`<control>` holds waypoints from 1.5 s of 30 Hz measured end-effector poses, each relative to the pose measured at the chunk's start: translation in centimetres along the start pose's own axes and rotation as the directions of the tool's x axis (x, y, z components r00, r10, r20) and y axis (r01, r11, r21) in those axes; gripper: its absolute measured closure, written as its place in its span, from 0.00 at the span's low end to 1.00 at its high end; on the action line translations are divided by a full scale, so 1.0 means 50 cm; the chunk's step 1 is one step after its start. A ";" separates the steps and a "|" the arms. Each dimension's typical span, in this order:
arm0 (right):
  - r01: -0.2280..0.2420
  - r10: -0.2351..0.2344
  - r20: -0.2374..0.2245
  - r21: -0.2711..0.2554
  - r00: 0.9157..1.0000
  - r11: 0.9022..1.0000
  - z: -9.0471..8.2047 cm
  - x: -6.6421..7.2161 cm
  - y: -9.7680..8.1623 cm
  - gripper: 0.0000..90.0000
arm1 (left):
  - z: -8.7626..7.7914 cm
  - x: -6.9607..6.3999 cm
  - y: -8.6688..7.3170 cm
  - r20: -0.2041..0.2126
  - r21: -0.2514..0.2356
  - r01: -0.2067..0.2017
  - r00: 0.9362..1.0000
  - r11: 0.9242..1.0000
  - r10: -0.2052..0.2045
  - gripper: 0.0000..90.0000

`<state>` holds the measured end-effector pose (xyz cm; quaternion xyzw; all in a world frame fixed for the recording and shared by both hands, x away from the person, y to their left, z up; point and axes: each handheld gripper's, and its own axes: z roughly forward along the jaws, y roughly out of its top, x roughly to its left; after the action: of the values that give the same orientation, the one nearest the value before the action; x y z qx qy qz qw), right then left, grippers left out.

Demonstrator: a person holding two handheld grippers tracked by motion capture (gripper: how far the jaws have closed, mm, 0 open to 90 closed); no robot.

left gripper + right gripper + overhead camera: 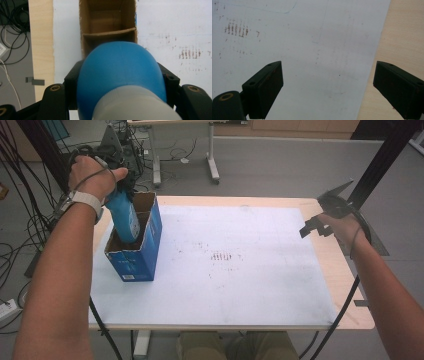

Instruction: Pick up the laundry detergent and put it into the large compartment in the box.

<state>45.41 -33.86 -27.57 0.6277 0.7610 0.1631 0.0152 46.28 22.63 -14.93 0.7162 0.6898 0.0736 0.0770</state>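
A blue bottle (pixel 125 217) with a pale grey cap (pixel 135 105) is tilted, its lower end inside an open blue cardboard box (pixel 142 255) at the table's left. A cardboard divider (pixel 110 33) splits the brown interior of the box (pixel 86 30), and the bottle (pixel 120 67) is on the side nearer the person. My left gripper (pixel 122 195) is shut on the bottle's upper part, and its jaws (pixel 122 77) clamp the bottle from both sides. My right gripper (pixel 312 227) hovers open over the table's right side, with nothing between its jaws (pixel 328 85).
A white sheet (pixel 235 265) with faint brown marks (pixel 220 256) covers most of the wooden table (pixel 335 265). Cables (pixel 30 225) lie on the floor at the left. Another table's legs (pixel 212 167) stand beyond the far edge.
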 end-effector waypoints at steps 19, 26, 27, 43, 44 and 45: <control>-0.002 0.002 0.001 0.007 1.000 1.000 0.008 -0.003 -0.002 0.10 | 0.051 0.002 -0.009 -0.014 -0.005 -0.015 1.000 1.000 0.015 0.43; 0.001 -0.001 -0.001 0.011 1.000 1.000 0.011 -0.001 -0.001 0.10 | 0.062 0.000 -0.008 -0.022 -0.001 -0.026 0.999 1.000 0.026 0.43; 0.002 -0.002 0.000 0.010 1.000 1.000 0.011 -0.002 -0.001 0.10 | 0.064 0.000 -0.008 -0.021 0.009 -0.026 0.999 1.000 0.027 0.43; -0.008 0.008 -0.002 0.013 1.000 1.000 0.015 -0.008 -0.007 0.10 | 0.110 0.005 -0.020 -0.007 0.024 -0.021 1.000 1.000 0.021 0.43; -0.008 0.008 -0.002 0.014 1.000 1.000 0.016 -0.008 -0.007 0.10 | 0.113 0.005 -0.022 -0.009 0.023 -0.021 1.000 1.000 0.021 0.43; -0.010 0.010 -0.001 0.016 1.000 1.000 0.016 -0.009 -0.007 0.10 | 0.116 0.005 -0.023 -0.011 0.021 -0.022 1.000 1.000 0.023 0.43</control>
<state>45.33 -34.15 -28.52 0.6315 0.7592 0.1575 0.0090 46.41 22.87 -20.84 0.7242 0.6828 0.0713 0.0649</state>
